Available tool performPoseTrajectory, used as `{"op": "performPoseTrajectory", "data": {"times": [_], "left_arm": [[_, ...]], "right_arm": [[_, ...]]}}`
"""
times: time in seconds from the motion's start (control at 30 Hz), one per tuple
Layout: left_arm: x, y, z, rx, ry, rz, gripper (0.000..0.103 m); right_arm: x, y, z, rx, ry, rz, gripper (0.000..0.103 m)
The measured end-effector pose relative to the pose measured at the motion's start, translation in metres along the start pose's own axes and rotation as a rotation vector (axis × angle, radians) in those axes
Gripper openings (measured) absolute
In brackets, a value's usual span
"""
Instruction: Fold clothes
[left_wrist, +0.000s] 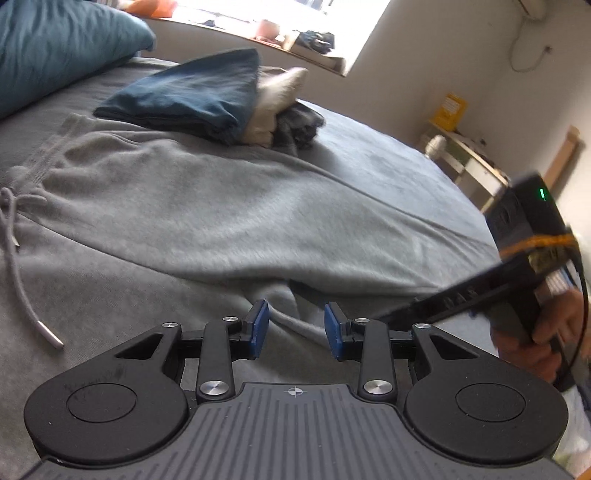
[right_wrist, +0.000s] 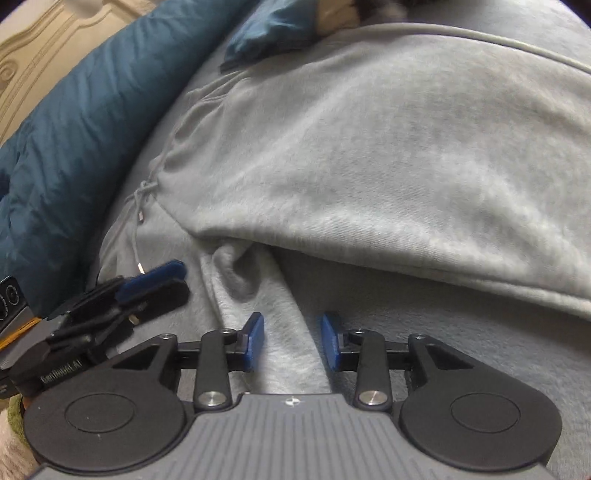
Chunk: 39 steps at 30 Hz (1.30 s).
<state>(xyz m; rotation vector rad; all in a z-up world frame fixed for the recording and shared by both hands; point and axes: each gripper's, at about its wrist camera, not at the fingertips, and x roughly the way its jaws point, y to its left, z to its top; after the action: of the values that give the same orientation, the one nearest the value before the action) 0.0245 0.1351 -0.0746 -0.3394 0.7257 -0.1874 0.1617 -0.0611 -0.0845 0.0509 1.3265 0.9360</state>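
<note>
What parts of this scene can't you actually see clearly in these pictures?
- Grey sweatpants: leg ends cut off by the frame edge, both views.
- Pile beside the folded navy garment: blurred, left view.
- Right hand-held gripper: its body hides the cloth beneath.
- Windowsill items: small, glare-washed.

The grey sweatpants (left_wrist: 236, 206) are soft, fuzzy fleece cloth — matt throughout. The left gripper (left_wrist: 296, 329) is matt black plastic with shiny metal rivets and smooth blue pads (left_wrist: 261, 325). The teal pillow (right_wrist: 74, 140) looks smooth-woven.
</note>
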Motion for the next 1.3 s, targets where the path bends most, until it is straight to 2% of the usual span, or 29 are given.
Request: {"op": "performPoseTrajectory", "data": {"times": [0.03,0.17,0.3,0.43,0.5,0.53,0.67,0.73,0.8,0.87,0.93,1.0,1.03,1.07,1.1,1.13,1.17,1.3], "left_arm": [[0.003,-0.003,-0.004,0.021,0.007,0.001,0.033],[0.014,-0.009,-0.013,0.094,0.035,0.031,0.033],[0.021,-0.009,-0.015,0.133,0.045,0.044,0.033],[0.029,-0.017,-0.019,0.225,0.06,0.117,0.033],[0.03,-0.019,-0.02,0.241,0.057,0.131,0.033],[0.03,-0.019,-0.02,0.244,0.055,0.136,0.033],[0.03,-0.019,-0.019,0.236,0.054,0.144,0.033],[0.029,-0.019,-0.018,0.23,0.051,0.146,0.033],[0.026,-0.019,-0.018,0.23,0.046,0.145,0.033],[0.021,-0.02,-0.019,0.226,0.041,0.136,0.033],[0.016,-0.021,-0.02,0.217,0.035,0.114,0.033],[0.011,-0.028,-0.021,0.213,0.034,0.073,0.033],[0.009,-0.032,-0.022,0.213,0.035,0.048,0.033],[0.008,-0.039,-0.024,0.218,0.035,0.021,0.033],[0.009,-0.046,-0.027,0.231,0.037,0.0,0.033],[0.01,-0.054,-0.03,0.249,0.043,-0.01,0.033],[0.012,-0.061,-0.034,0.266,0.048,-0.018,0.033],[0.025,-0.086,-0.049,0.342,0.072,-0.021,0.033]], "right_arm": [[-0.001,0.003,0.0,-0.03,-0.008,-0.018,0.002],[-0.014,0.014,-0.005,-0.149,-0.106,-0.101,0.001],[0.002,0.021,-0.013,-0.296,-0.118,-0.205,0.0],[-0.008,0.03,-0.011,-0.357,-0.145,-0.26,0.003],[-0.025,0.035,-0.011,-0.394,-0.181,-0.273,0.003],[-0.035,0.038,-0.012,-0.41,-0.191,-0.245,0.003],[-0.05,0.048,-0.026,-0.465,-0.089,-0.143,0.005],[-0.057,0.047,-0.032,-0.459,-0.039,-0.106,0.009],[-0.065,0.036,-0.037,-0.384,-0.004,-0.087,0.031],[-0.077,0.023,-0.046,-0.315,-0.006,-0.062,0.045],[-0.085,0.015,-0.058,-0.283,-0.003,-0.055,0.046],[-0.081,0.01,-0.069,-0.273,0.022,-0.09,0.046],[-0.079,0.008,-0.074,-0.261,0.032,-0.099,0.046],[-0.077,0.005,-0.079,-0.246,0.043,-0.106,0.039],[-0.076,0.003,-0.083,-0.24,0.056,-0.114,0.022],[-0.076,0.002,-0.088,-0.239,0.07,-0.121,0.009],[-0.078,0.002,-0.093,-0.243,0.071,-0.129,0.004],[-0.093,0.005,-0.103,-0.27,0.028,-0.179,0.004]]}}
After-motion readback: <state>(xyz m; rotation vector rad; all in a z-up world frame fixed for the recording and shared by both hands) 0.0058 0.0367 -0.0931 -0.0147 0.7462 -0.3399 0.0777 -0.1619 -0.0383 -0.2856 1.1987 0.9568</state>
